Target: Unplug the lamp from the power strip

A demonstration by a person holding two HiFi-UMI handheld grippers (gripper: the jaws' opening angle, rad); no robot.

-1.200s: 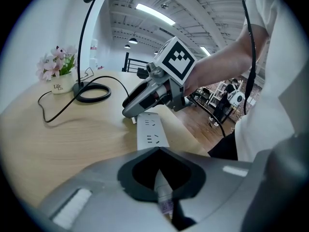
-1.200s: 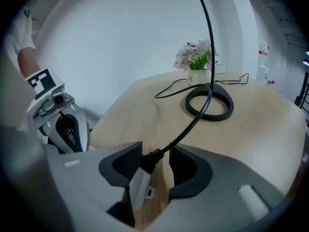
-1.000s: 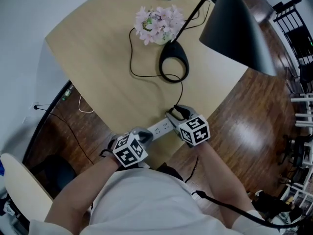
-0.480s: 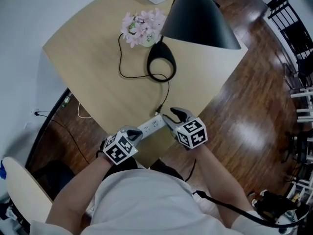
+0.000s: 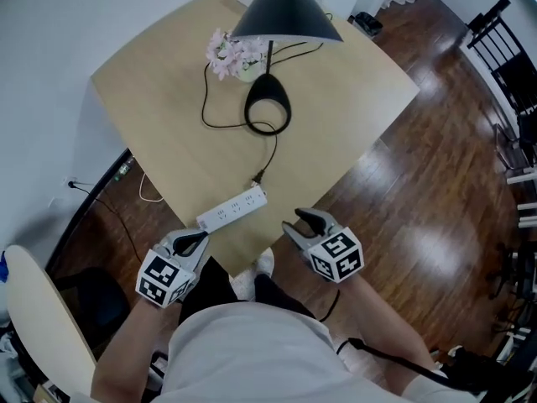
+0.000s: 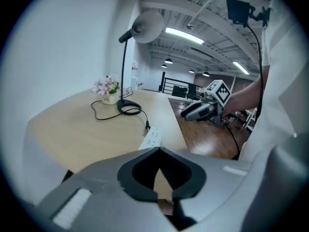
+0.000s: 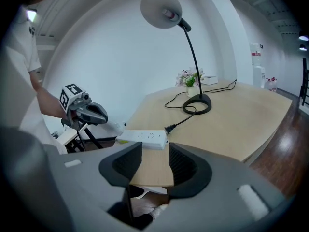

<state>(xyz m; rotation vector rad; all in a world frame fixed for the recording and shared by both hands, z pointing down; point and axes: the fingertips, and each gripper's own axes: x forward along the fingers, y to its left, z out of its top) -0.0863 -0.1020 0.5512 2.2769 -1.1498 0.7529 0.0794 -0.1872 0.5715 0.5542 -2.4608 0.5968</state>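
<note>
Task item: the lamp plug (image 5: 258, 177), black, on a thin black cord (image 5: 273, 145).
Plug position: flat on the table (image 5: 352, 99), just beyond the end of the power strip (image 5: 233, 211) that faces the lamp base (image 5: 267, 106). It sits in no socket; the right gripper view shows it (image 7: 170, 128) just off that end.
Task status: judged complete, plug out of the strip.
Left gripper (image 5: 191, 242): off the table edge, near the strip's other end, clear of it. Jaw tips pressed together, nothing between them.
Right gripper (image 5: 304, 223): off the table edge, on the strip's floor side, clear of it. Jaws spread, empty.
Plug handling: small, rigid moulded body, likely light. Grip across the body, never the cord.
Cord handling: limp; it will trail and may drag the plug.
Strip handling: light plastic, smooth, likely to slide on the tabletop. Brace one end during any pull.
</note>
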